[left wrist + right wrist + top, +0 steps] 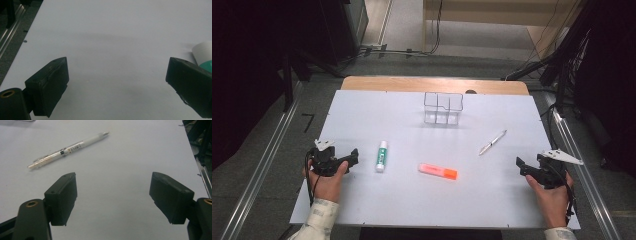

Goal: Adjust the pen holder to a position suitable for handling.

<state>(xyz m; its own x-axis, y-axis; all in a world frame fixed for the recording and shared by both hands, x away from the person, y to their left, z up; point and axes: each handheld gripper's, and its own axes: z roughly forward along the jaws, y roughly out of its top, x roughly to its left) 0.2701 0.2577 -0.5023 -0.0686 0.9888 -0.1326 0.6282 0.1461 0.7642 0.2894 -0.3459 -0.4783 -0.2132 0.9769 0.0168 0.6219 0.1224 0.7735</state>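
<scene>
Left gripper: left gripper [353,156] sits in the person's left hand [328,184] at the near left of the table [362,200]. In the left gripper view its two black jaws stand wide apart over bare white surface, with nothing between them.
Right gripper: right gripper [521,165] is held by the right hand [553,197] at the near right. In the right gripper view the jaws are spread wide and hold nothing; only table surface lies between them.
Glue stick: white glue stick [382,156] with a green label lies flat just right of the left gripper, lengthwise away from the person. Its white end and a strip of green show behind the right-hand jaw in the left gripper view [203,53]; it is not touched.
Highlighter: orange highlighter [438,171] lies flat near the table's middle, between the two grippers and apart from both.
Pen: slim white and clear pen [492,142] lies at a slant beyond the right gripper, toward the middle. In the right gripper view it lies ahead of the left-hand jaw [67,147], clear of both jaws.
Organiser: clear organiser [442,108] with several compartments stands upright at the far middle of the table, well apart from the other things.
Table: white top, with a strip of wood along its far edge.
</scene>
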